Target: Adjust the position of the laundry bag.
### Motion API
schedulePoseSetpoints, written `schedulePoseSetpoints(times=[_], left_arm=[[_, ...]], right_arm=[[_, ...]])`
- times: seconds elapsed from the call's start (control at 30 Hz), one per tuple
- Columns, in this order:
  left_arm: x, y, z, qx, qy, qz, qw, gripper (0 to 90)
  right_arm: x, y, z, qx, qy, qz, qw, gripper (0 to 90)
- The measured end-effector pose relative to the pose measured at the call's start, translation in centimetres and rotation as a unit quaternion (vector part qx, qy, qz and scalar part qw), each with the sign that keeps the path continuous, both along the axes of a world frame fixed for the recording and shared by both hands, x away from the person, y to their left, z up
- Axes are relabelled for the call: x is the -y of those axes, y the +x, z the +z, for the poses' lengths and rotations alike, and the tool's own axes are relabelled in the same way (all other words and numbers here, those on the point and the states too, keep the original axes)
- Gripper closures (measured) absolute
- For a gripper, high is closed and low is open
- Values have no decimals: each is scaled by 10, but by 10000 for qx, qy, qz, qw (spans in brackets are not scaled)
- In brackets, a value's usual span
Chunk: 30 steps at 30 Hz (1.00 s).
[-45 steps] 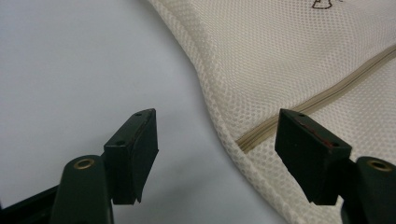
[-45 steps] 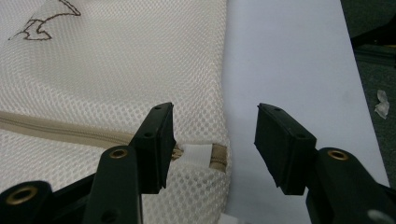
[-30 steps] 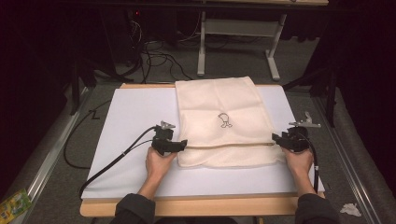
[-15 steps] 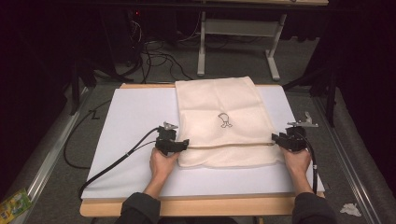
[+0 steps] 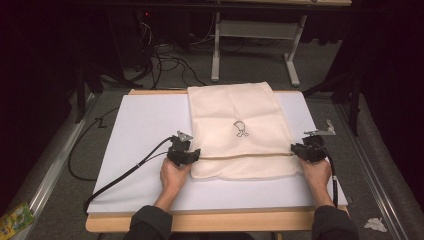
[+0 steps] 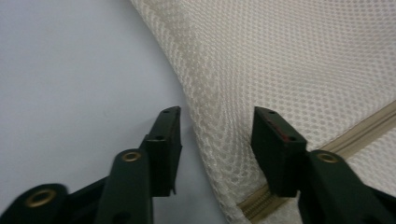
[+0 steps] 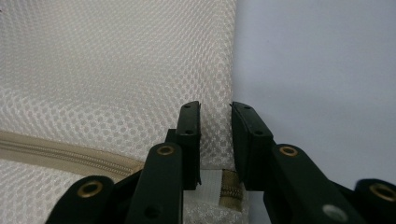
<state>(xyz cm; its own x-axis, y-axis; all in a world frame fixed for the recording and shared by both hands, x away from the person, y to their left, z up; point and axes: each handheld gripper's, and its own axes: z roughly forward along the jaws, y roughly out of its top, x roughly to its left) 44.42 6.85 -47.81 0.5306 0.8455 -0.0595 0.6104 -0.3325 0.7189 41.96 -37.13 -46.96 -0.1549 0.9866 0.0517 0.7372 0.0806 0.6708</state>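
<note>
both grippers had just been closing as i watched. my left gripper (image 6: 217, 128) straddled the mesh bag (image 5: 237, 132) at its left edge, jaws still clearly apart, mesh between them but not pinched. my right gripper (image 7: 215, 122) stood narrower at the right edge beside the zipper (image 7: 56, 151); i couldn't tell whether its pads pressed the fabric. the bag lay flat mid-table on the white board (image 5: 135, 130), with bare board open on both sides.

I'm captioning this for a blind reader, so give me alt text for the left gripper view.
Two black fingers of the left gripper straddle the rounded side edge of a cream mesh bag, having just been closing, pads not yet pressing. A beige zipper runs across the bag, which lies on a white table sheet.
</note>
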Motion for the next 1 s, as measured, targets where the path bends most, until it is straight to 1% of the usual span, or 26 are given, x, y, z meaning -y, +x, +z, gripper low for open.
schedulePoseSetpoints(times=[0.03, 0.07, 0.1, 0.13, 0.2, 0.23, 0.3, 0.33, 0.43, 0.5, 0.57, 0.6, 0.63, 0.67, 0.83, 1.0], left_arm=[[0, 0, 0, 5, 18, -4, 10000, 565], [0, 0, 1, 4, 44, -14, 10000, 608], [1, 0, 1, 4, 75, -39, 10000, 634], [3, 0, 2, 4, 108, -99, 9999, 634], [7, -1, 3, 9, 178, -158, 9997, 728], [8, 0, 3, -5, 190, -181, 9997, 728], [7, 2, 4, -108, 125, -185, 9997, 755], [7, 3, 4, -134, 108, -198, 9997, 792], [7, 4, 4, -159, 32, -242, 9996, 841], [6, 5, 4, -190, 12, -267, 9995, 849], [5, 7, 5, -222, -26, -297, 9993, 864], [4, 7, 6, -218, -33, -308, 9993, 866], [4, 8, 7, -177, -32, -325, 9993, 866], [2, 8, 9, -161, -57, -346, 9993, 869], [0, 7, 14, -158, -122, -382, 9991, 870], [-4, 6, 20, -68, -127, -439, 9989, 871]], right_arm=[[-1, 0, 0, -23, -39, 23, 10000, 760], [-4, 1, 2, -67, -203, 94, 9997, 784], [-5, 2, 2, -89, -268, 117, 9995, 793], [-5, 2, 2, -89, -268, 117, 9995, 793], [-8, 2, 3, -128, -384, 155, 9991, 805], [-8, 3, 4, -132, -394, 182, 9990, 810], [-7, 3, 4, -150, -350, 181, 9991, 822], [-7, 3, 4, -149, -318, 178, 9992, 838], [-7, 3, 4, -107, -347, 187, 9992, 859], [-7, 3, 4, -95, -386, 214, 9990, 867], [-9, 5, 7, -121, -539, 320, 9980, 882], [-10, 5, 8, -102, -607, 351, 9975, 884], [-10, 5, 8, -102, -607, 351, 9975, 884], [-10, 5, 9, -77, -662, 386, 9970, 886], [-9, 4, 10, -54, -565, 389, 9976, 887], [-10, 1, 12, -24, -514, 507, 9974, 887]])
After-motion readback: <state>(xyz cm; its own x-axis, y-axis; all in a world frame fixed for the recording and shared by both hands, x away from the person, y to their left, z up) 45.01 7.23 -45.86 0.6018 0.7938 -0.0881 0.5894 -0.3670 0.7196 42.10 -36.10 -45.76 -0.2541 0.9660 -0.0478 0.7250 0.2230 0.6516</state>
